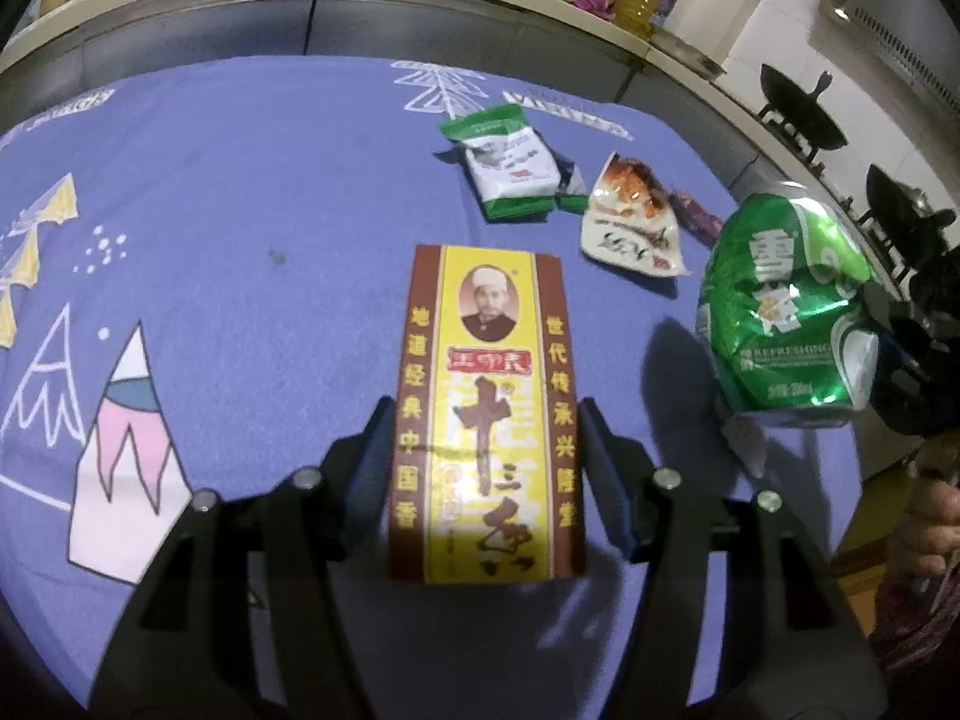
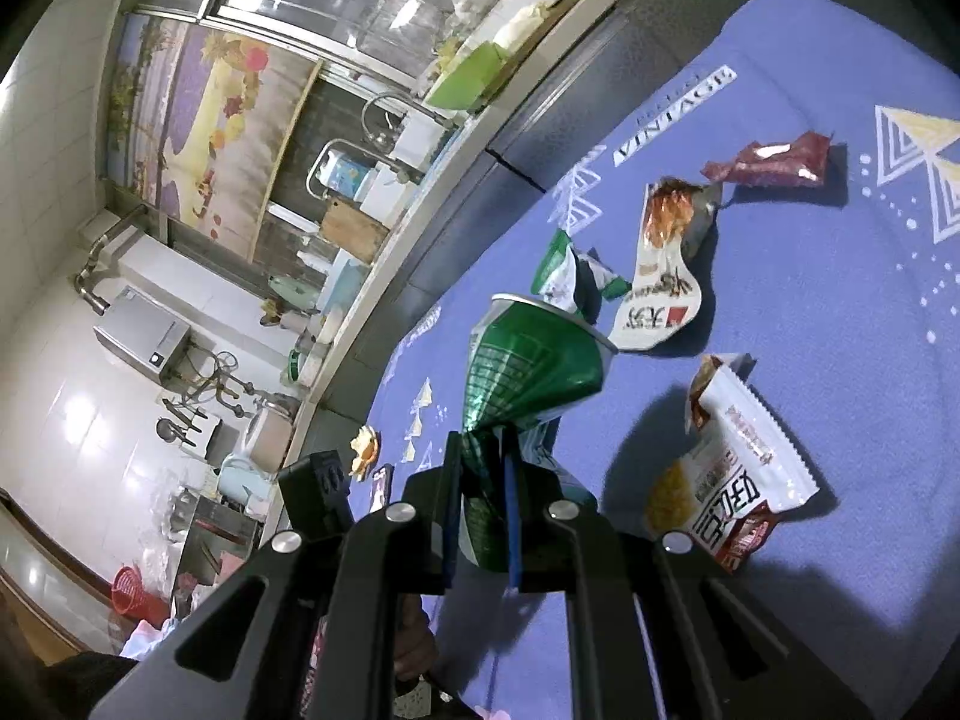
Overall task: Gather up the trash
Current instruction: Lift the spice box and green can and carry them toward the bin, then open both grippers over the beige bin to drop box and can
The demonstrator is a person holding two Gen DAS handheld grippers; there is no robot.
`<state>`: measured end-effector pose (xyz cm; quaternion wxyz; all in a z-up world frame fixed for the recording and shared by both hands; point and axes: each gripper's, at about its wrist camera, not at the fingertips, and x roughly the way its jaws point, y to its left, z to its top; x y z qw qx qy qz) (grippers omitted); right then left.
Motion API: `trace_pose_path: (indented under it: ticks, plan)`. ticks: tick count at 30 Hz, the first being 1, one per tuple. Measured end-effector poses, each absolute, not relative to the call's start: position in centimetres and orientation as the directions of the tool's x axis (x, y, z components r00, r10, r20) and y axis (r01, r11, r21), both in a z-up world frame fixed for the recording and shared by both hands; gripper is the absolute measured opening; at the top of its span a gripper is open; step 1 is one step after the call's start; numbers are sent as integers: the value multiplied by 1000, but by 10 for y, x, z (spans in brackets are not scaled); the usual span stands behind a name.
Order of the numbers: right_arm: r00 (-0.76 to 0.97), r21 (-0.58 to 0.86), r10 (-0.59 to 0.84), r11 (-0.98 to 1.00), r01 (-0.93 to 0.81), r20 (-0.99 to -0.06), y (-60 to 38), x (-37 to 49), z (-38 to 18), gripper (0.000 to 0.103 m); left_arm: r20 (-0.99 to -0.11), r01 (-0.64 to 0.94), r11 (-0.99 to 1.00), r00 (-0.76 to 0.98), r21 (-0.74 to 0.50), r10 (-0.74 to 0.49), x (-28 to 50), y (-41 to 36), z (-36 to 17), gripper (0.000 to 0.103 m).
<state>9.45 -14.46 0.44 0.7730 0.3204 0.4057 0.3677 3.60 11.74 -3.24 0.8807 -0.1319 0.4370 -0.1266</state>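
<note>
Printed blue cloth (image 1: 270,192), left tool (image 1: 483,468) clamping flat carton (image 1: 486,414), right tool (image 2: 483,510) pinching crumpled can (image 2: 528,372)

Yellow-and-brown box (image 1: 486,414), green crushed can (image 2: 528,372), purple mountain-print tablecloth (image 1: 240,192)

Wrappers (image 1: 633,222) crowd cloth's far right; left cloth (image 1: 240,210) open.

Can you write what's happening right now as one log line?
left gripper: holds yellow box | right gripper: shut on crushed green can | wrappers on table
</note>
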Motion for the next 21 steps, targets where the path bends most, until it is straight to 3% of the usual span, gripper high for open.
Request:
trace_pose_path:
  ticks: [11, 21]
  plan:
    - [603, 782, 737, 554, -284, -304, -231, 76, 23, 8, -656, 310, 869, 570, -387, -495, 62, 50, 33, 57]
    - [863, 750, 399, 660, -36, -310, -409, 35, 10, 8, -668, 585, 704, 339, -401, -662, 126, -156, 54, 57]
